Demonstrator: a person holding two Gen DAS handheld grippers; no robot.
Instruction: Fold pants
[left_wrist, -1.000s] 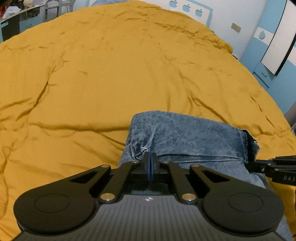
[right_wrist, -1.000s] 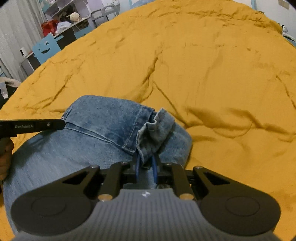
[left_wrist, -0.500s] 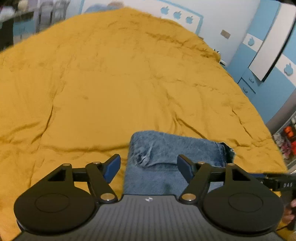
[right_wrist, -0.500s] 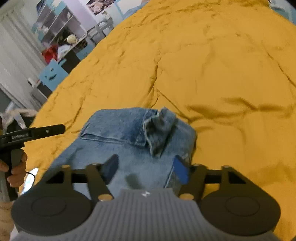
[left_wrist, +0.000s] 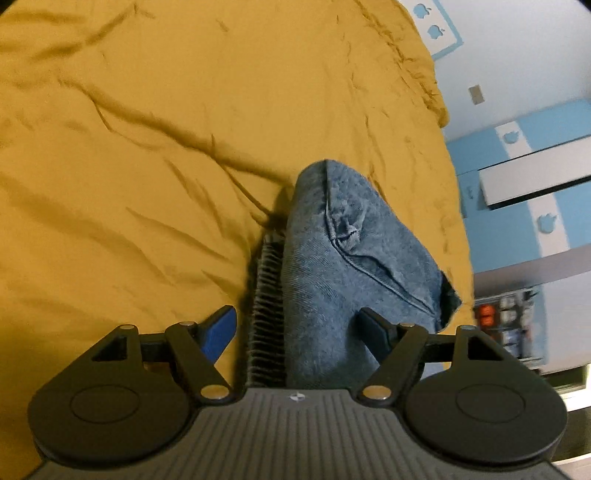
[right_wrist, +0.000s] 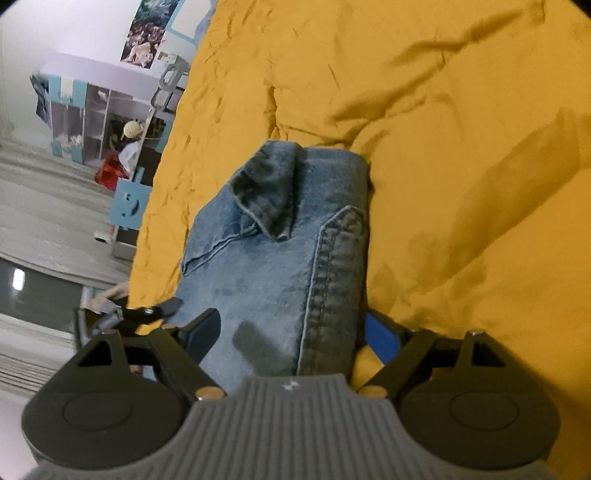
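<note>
Both my left tongs (left_wrist: 295, 332) and right tongs (right_wrist: 291, 332) have let go and gape around the folded pants (right_wrist: 280, 258) lying on the bed (right_wrist: 461, 129); folding looks finished.

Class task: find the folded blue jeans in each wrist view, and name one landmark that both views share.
Left wrist: folded jeans right of centre, reaching down between the open left gripper.
Right wrist: jeans centre, between the open right gripper.
Shared landmark: yellow bedspread.

Rumpled yellow bedspread (left_wrist: 184, 147); blue wardrobe (left_wrist: 546, 221); cluttered shelves (right_wrist: 92, 118).
</note>
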